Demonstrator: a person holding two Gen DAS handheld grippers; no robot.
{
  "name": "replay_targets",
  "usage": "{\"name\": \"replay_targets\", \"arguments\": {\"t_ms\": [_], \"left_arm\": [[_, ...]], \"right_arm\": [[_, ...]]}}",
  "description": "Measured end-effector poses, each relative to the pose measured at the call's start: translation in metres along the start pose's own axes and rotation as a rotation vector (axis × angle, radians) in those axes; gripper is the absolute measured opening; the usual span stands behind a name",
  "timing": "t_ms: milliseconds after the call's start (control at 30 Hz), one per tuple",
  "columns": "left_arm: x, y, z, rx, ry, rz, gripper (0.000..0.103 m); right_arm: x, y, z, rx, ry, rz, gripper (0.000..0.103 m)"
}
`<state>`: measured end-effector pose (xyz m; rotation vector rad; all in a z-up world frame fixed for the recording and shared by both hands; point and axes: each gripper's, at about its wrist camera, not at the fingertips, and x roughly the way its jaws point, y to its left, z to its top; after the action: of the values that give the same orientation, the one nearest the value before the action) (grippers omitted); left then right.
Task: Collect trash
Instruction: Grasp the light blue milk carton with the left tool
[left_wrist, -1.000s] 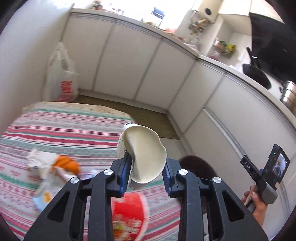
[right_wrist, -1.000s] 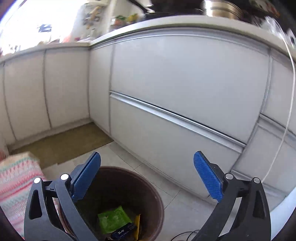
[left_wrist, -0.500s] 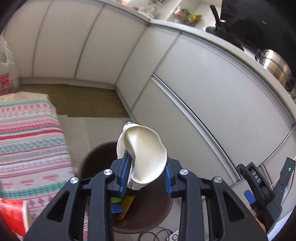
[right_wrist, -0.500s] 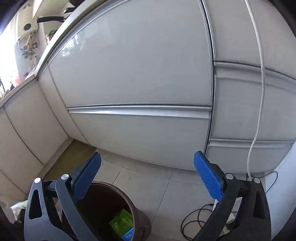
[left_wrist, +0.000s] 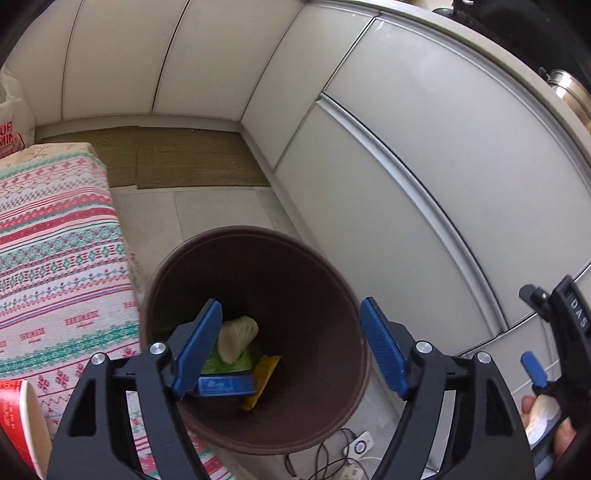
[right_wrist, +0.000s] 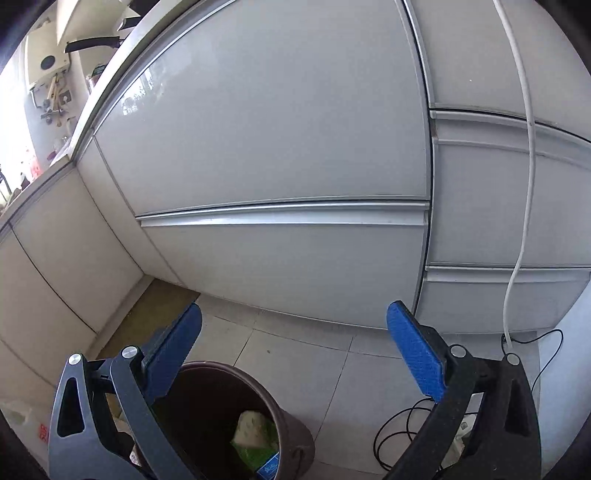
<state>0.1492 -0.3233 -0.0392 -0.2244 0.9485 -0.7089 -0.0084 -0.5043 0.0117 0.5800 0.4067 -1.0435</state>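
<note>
My left gripper (left_wrist: 291, 332) is open and empty, right above the mouth of the brown trash bin (left_wrist: 325, 266). A crushed white paper cup (left_wrist: 236, 338) lies inside the bin on a green wrapper (left_wrist: 229, 363), a blue packet (left_wrist: 225, 386) and a yellow wrapper (left_wrist: 264, 376). My right gripper (right_wrist: 295, 350) is open and empty, held above the floor beside the bin (right_wrist: 291, 432); the cup (right_wrist: 251, 424) shows inside it there too.
A table with a striped patterned cloth (left_wrist: 55, 258) stands left of the bin, with a red paper cup (left_wrist: 18, 421) at its near corner. White cabinet fronts (left_wrist: 406, 166) run behind. Cables and a power strip (left_wrist: 354, 450) lie on the tiled floor. A white plastic bag (left_wrist: 13, 122) stands far left.
My left gripper swung from the table over to the bin, opened, and the crushed white cup dropped into the bin. The right gripper stayed open and tilted up toward the cabinets.
</note>
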Motion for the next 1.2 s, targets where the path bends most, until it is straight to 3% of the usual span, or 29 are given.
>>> {"name": "replay_targets", "arguments": {"t_ms": [167,367,500,733,867,1033,1200], "left_arm": [[-0.019,0.018,-0.005,0.021,-0.003,0.076,0.08],[-0.066,0.062,-0.01,0.016,-0.035,0.181,0.084],[-0.106,0.102,-0.015,-0.062,-0.05,0.24,0.087],[-0.182,0.183,-0.028,-0.192,-0.063,0.35,0.087],[-0.216,0.222,-0.04,-0.212,-0.064,0.424,0.087],[-0.234,0.273,-0.061,-0.263,0.011,0.487,0.087],[-0.222,0.313,-0.088,-0.276,0.114,0.476,0.087]], "right_arm": [[-0.005,0.023,-0.012,-0.07,0.018,0.045,0.096],[-0.013,0.069,-0.043,-0.279,0.067,0.11,0.096],[-0.033,0.095,-0.06,-0.385,0.038,0.149,0.096],[-0.05,0.133,-0.094,-0.504,0.116,0.241,0.096],[-0.071,0.161,-0.125,-0.624,0.132,0.305,0.096],[-0.104,0.193,-0.168,-0.793,0.135,0.391,0.096],[-0.132,0.219,-0.212,-0.966,0.172,0.487,0.096]]}}
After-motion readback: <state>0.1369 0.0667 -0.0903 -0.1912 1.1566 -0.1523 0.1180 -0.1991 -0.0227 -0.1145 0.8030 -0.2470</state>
